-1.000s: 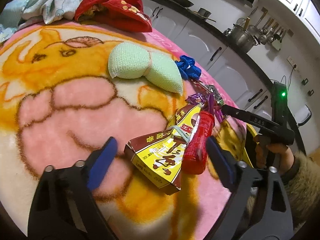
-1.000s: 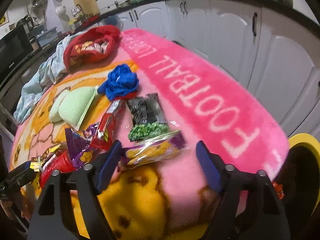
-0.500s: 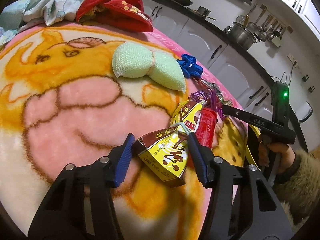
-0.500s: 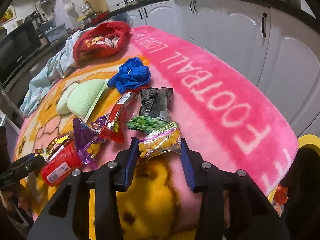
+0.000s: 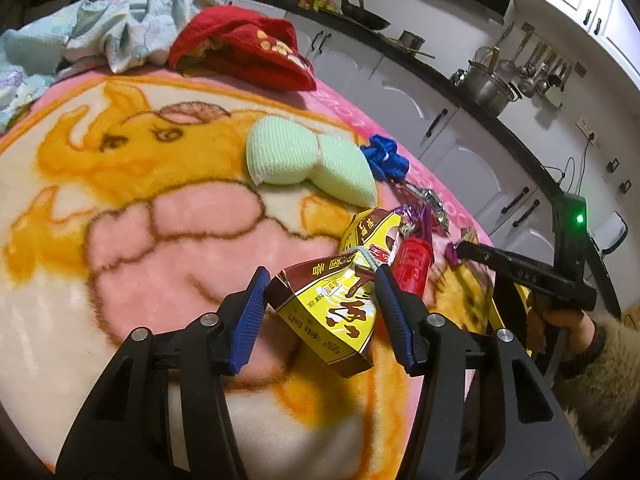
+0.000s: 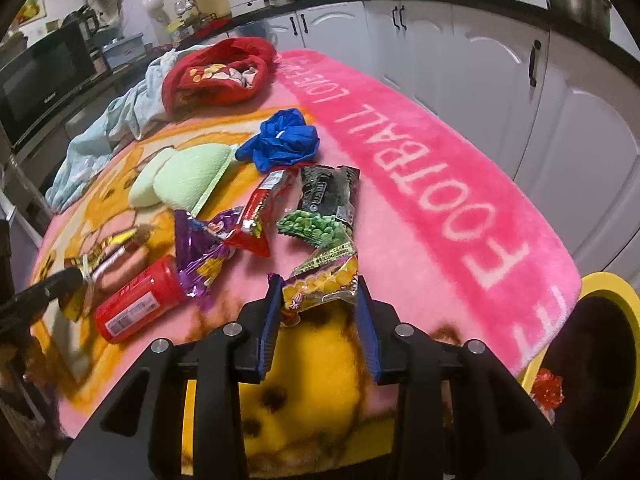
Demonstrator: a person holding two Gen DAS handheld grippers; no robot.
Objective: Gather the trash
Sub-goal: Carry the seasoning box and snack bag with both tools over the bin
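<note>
My left tongs [image 5: 320, 300] pinch the yellow carton [image 5: 332, 312], my right tongs [image 6: 318, 312] the corn packet [image 6: 324, 284] — both just off the blanket [image 6: 440, 200] — bin [image 6: 624, 320] beside, bottle [image 6: 138, 306] and wrappers [image 6: 316, 216] left.

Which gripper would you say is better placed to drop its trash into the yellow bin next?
Probably right: the right gripper grips the snack packet beside the yellow bin; the left gripper, holding the carton, sits farther away.

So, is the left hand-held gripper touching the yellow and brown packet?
Touching. In the left wrist view, both blue pads of the left hand-held gripper press against the sides of the yellow and brown packet.
</note>
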